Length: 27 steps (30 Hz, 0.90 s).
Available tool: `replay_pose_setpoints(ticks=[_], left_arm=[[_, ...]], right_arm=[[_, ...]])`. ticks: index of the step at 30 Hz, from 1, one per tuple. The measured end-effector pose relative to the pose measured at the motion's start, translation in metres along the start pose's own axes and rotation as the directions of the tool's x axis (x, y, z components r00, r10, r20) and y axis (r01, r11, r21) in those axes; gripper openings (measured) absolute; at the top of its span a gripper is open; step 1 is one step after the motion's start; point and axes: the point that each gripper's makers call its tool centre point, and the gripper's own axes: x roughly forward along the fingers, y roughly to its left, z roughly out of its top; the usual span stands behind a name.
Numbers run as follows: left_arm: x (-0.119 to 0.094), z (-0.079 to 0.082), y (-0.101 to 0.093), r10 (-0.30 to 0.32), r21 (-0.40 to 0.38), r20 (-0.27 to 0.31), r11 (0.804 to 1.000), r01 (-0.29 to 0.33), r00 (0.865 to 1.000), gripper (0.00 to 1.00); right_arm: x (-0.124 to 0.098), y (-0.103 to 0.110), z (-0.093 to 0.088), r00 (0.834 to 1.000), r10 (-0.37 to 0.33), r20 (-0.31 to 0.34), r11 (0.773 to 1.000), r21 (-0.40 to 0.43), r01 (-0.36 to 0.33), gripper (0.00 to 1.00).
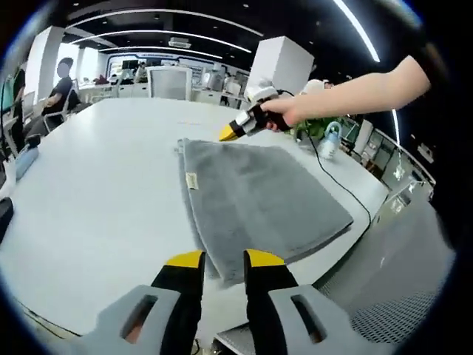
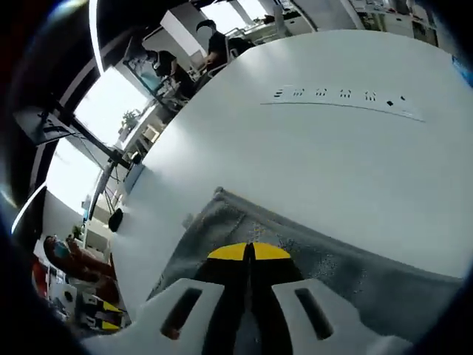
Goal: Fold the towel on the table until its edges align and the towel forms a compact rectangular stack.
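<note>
A grey towel [image 1: 259,192] lies folded and flat on the white table [image 1: 96,200], with a small label [image 1: 192,181] near its left edge. My left gripper [image 1: 223,259] is open, its yellow tips just short of the towel's near edge, one on each side of the near corner. A hand holds my right gripper [image 1: 229,133] over the towel's far edge, and its tips look pressed together. In the right gripper view the right gripper [image 2: 249,252] is shut, hovering low over the towel [image 2: 332,259] near its corner. No fabric is lifted.
A bottle [image 1: 330,140] and a green plant [image 1: 310,130] stand past the towel's far right, and a black cable [image 1: 341,180] runs off the table edge. A row of sockets [image 2: 340,95] is set into the table. People sit at the far end [image 1: 59,89].
</note>
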Motion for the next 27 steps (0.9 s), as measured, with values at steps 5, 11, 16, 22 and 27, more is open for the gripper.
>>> replay_pose_setpoints(ticks=[5,11,16,22,27], left_arm=[[0.008,0.028,-0.005,-0.031,-0.021,-0.001,0.999,0.031,1.0,0.32],[0.022,0.054,-0.044,-0.142,0.162,-0.112,0.974,0.159,0.984,0.37],[0.041,0.062,-0.079,-0.201,0.293,-0.183,0.923,0.249,0.962,0.29],[0.07,0.053,-0.125,-0.275,0.387,-0.266,0.847,0.364,0.924,0.19],[0.09,0.033,-0.155,-0.313,0.418,-0.349,0.791,0.446,0.883,0.03]], right_arm=[[-0.016,-0.016,-0.011,0.999,-0.032,-0.023,0.99,-0.139,0.029,0.0],[-0.035,-0.008,-0.046,0.99,0.004,-0.144,0.915,-0.398,-0.062,0.0],[-0.05,-0.018,-0.081,0.96,-0.085,-0.268,0.76,-0.64,-0.111,0.0],[-0.057,-0.018,-0.094,0.97,-0.077,-0.232,0.729,-0.677,-0.104,0.0],[-0.067,-0.026,-0.09,0.974,-0.104,-0.199,0.686,-0.724,-0.075,0.0]])
